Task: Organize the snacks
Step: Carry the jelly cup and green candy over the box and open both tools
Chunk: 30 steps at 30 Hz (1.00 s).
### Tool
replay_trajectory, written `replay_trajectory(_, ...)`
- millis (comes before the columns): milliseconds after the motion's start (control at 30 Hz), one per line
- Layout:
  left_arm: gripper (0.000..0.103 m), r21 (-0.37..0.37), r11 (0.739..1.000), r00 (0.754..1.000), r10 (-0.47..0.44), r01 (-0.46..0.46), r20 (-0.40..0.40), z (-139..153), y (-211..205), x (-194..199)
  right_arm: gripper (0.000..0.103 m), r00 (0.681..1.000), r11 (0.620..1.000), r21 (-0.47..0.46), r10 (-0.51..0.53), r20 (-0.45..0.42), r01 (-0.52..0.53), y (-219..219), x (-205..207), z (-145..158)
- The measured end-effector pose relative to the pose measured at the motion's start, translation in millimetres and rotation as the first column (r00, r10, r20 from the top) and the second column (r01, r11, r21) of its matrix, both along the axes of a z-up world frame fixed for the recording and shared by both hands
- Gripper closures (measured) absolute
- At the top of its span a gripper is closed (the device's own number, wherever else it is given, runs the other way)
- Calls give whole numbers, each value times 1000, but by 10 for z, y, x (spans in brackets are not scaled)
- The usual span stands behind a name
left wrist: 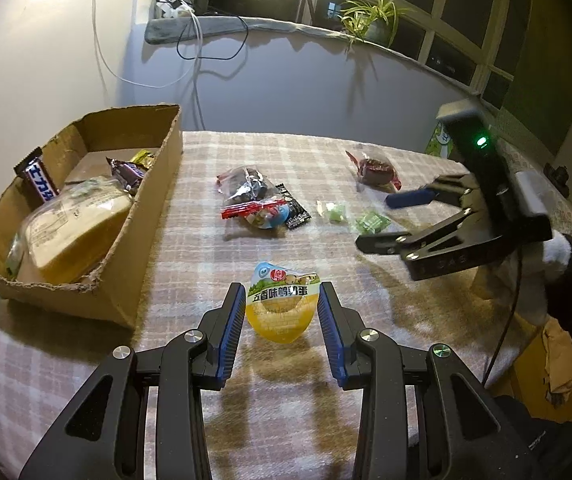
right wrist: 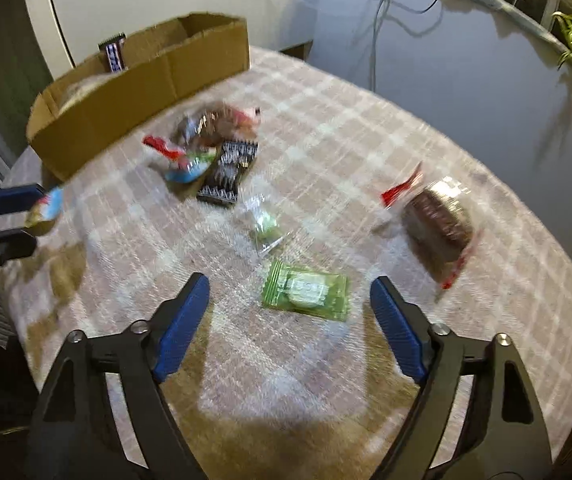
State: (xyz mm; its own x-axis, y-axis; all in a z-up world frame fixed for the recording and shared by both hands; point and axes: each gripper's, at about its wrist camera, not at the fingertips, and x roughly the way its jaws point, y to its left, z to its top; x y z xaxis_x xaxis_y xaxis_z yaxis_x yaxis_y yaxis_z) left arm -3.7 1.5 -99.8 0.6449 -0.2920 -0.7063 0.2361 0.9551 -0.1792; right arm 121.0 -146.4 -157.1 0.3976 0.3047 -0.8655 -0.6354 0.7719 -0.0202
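Cardboard box (left wrist: 142,216), holding bread pack (left wrist: 74,236), candy bars (left wrist: 40,182)

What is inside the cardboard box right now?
The cardboard box holds a large yellow bread pack, an upright Snickers bar, a dark purple wrapper and a gold wrapper. Anything beneath the bread is hidden.

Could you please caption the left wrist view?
Left gripper holding a yellow snack cup beside the cardboard box.

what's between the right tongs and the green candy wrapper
Only bare checked cloth; the right tongs stand open around the green wrapper, right wrist view.
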Motion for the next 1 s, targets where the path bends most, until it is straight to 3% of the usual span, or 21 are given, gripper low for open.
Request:
replay_trajectory(67,67,-1,1000,1000,5,-5,2,10,15,-7,44,1000,1000,7,-2,-3,2,-4,11,-36)
replay_trajectory(133,67,1,1000,1000,11,-11,3,12,39,-10,69,1000,1000,10,-10,-5,10,-20,14,-15)
replay_trajectory(333,67,-6,1000,1000,22,-22,10,37,82,-6,79,1000,1000,20,-21,-13,22,-74,-30,45)
replay_trajectory(400,67,-11,1000,1000,24,-23,20,70,105,-13,91,1000,999,24,-28,-3,28,-80,-48,88)
replay_trajectory(733,67,-16,998,997,59,-58,46,156,288,5,96,999,998,53,-23,35,21,-44,-91,298)
replay_trajectory(1000,67,-20,996,993,91,-90,75,246,464,38,97,994,994,111,0,105,-12,77,-132,738)
